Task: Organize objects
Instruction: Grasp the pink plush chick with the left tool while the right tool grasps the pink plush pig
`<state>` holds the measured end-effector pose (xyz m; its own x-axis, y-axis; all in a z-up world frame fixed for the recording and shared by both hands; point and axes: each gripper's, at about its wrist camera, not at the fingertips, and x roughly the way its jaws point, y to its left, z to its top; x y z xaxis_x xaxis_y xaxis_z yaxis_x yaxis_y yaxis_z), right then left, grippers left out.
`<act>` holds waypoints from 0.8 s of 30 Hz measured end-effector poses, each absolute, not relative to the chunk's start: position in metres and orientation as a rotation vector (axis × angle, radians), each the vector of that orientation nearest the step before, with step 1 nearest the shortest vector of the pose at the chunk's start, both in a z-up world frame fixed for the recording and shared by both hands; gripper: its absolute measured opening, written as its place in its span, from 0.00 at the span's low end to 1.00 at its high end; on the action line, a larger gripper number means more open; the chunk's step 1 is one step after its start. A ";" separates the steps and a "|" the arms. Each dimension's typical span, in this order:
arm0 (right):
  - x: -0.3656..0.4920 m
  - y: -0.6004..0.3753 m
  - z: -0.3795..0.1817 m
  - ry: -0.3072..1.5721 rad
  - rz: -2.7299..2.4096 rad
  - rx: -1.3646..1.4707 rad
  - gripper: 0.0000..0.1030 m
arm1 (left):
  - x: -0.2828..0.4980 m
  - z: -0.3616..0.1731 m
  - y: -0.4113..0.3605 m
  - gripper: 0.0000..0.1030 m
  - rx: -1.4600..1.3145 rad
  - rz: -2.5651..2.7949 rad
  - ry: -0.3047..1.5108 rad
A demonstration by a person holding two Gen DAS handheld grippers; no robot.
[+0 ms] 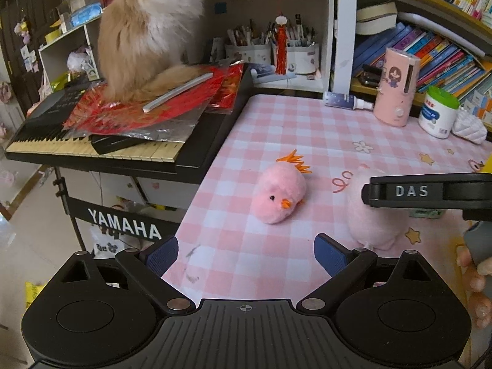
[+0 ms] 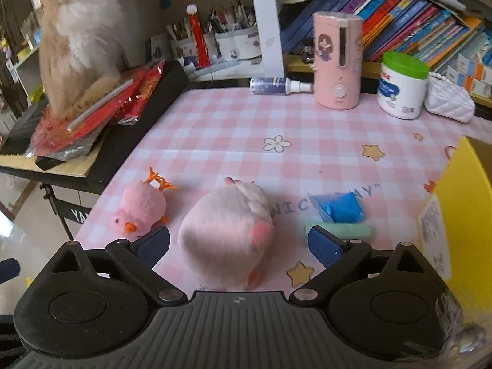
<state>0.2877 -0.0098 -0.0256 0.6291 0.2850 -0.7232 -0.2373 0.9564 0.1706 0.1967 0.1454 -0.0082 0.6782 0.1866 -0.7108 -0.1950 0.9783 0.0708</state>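
Observation:
A small pink plush chick [image 1: 279,195] with orange feet lies on its side on the pink checked tablecloth [image 1: 307,129], ahead of my left gripper [image 1: 246,256], which is open with nothing between its fingers. A larger pale pink plush [image 2: 226,230] lies between the wide-open fingers of my right gripper [image 2: 240,244]; the pads stand clear of its sides. The chick [image 2: 140,212] is just left of that gripper's left finger. A blue packet [image 2: 341,207] and a green roll [image 2: 341,230] lie to the right. In the left wrist view, the right gripper's body [image 1: 427,192] covers part of the pale plush [image 1: 373,215].
A yellow box [image 2: 461,203] stands at the right edge. At the back of the table are a pink humidifier [image 2: 336,61], a spray bottle [image 2: 278,86], a green-lidded tub [image 2: 401,87] and a white pouch [image 2: 450,100]. A fluffy cat [image 1: 144,30] sits on a keyboard [image 1: 101,147] to the left.

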 end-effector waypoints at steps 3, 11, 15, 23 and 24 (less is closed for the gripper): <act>0.302 -0.004 -0.034 0.865 0.310 0.056 0.94 | 0.207 -0.012 0.146 0.94 -0.007 0.211 0.807; 0.328 0.001 -0.049 0.947 0.374 0.074 0.63 | 0.242 -0.022 0.142 0.94 0.030 0.166 0.821; 0.326 -0.009 -0.036 0.921 0.357 0.069 0.60 | 0.263 -0.031 0.137 0.94 0.064 0.149 0.831; 0.316 -0.034 -0.013 0.876 0.325 0.107 0.61 | 0.306 -0.055 0.130 0.83 0.100 0.106 0.827; 0.313 -0.035 -0.010 0.869 0.333 0.099 0.61 | 0.311 -0.058 0.131 0.79 0.099 0.106 0.837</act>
